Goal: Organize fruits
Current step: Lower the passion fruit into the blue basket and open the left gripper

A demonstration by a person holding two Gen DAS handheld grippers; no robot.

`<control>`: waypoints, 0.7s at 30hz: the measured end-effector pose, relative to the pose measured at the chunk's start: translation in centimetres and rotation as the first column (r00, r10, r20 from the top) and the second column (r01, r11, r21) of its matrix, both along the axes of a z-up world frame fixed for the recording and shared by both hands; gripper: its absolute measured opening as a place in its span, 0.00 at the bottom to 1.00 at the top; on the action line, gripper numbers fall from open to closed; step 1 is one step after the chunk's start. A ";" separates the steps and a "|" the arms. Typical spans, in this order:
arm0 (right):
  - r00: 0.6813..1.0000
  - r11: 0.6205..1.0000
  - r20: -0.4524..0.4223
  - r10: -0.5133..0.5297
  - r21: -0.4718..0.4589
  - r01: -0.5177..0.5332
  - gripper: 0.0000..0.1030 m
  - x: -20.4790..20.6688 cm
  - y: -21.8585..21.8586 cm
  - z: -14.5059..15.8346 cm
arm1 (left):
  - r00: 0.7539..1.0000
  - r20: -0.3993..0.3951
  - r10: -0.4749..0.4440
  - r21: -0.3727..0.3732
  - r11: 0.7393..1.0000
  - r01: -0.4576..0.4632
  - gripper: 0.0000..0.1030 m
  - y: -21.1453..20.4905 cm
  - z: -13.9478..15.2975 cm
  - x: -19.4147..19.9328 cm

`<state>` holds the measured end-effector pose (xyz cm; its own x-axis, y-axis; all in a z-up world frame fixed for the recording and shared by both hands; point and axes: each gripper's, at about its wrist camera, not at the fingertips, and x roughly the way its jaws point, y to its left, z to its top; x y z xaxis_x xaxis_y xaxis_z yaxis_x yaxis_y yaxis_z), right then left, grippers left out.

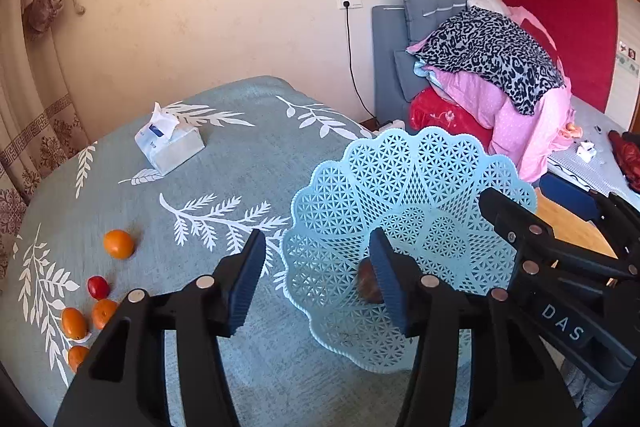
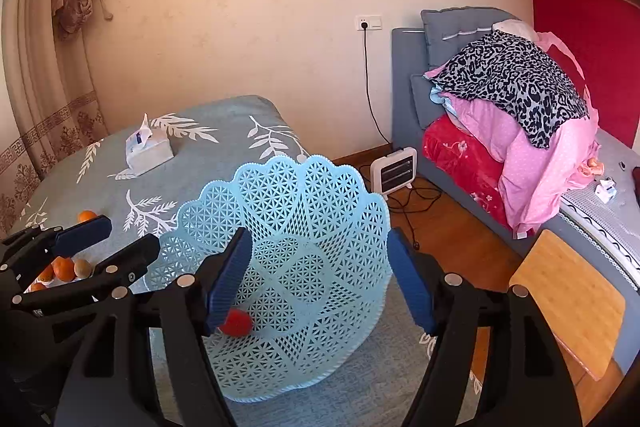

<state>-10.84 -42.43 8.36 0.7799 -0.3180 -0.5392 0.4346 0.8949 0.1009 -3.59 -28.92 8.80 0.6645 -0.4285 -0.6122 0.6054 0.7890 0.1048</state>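
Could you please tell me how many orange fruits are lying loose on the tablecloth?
4: one apart, two beside the red fruit, one at the left claw's edge. More may be hidden.

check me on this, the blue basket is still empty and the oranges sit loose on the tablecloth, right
Not quite. The blue basket already holds one red fruit, seen near the bottom in the right wrist view. The rest stands: the oranges lie loose on the tablecloth, left of the basket.

Fruits [image 1: 96, 291] left of basket [image 1: 400, 195]
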 end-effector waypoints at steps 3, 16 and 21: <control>1.000 1.000 0.000 -0.003 0.001 0.003 0.70 0.0 0.0 0.0 | 1.000 -0.011 0.016 -0.003 1.000 -0.016 0.64 0.4 0.0 0.3; 1.000 1.000 -0.006 0.008 -0.016 -0.008 0.70 0.2 0.9 0.1 | 0.998 -0.003 0.060 -0.023 0.998 -0.060 0.76 2.4 0.4 0.1; 1.000 1.000 -0.014 0.016 -0.020 -0.016 0.71 0.4 1.4 0.1 | 0.997 -0.001 0.083 -0.019 0.996 -0.083 0.76 3.3 0.4 0.0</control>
<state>-10.46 -40.99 8.43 0.7774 -0.3166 -0.5435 0.4215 0.9036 0.0765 -3.55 -25.63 9.19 0.6978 -0.3838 -0.6048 0.5381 0.8382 0.0889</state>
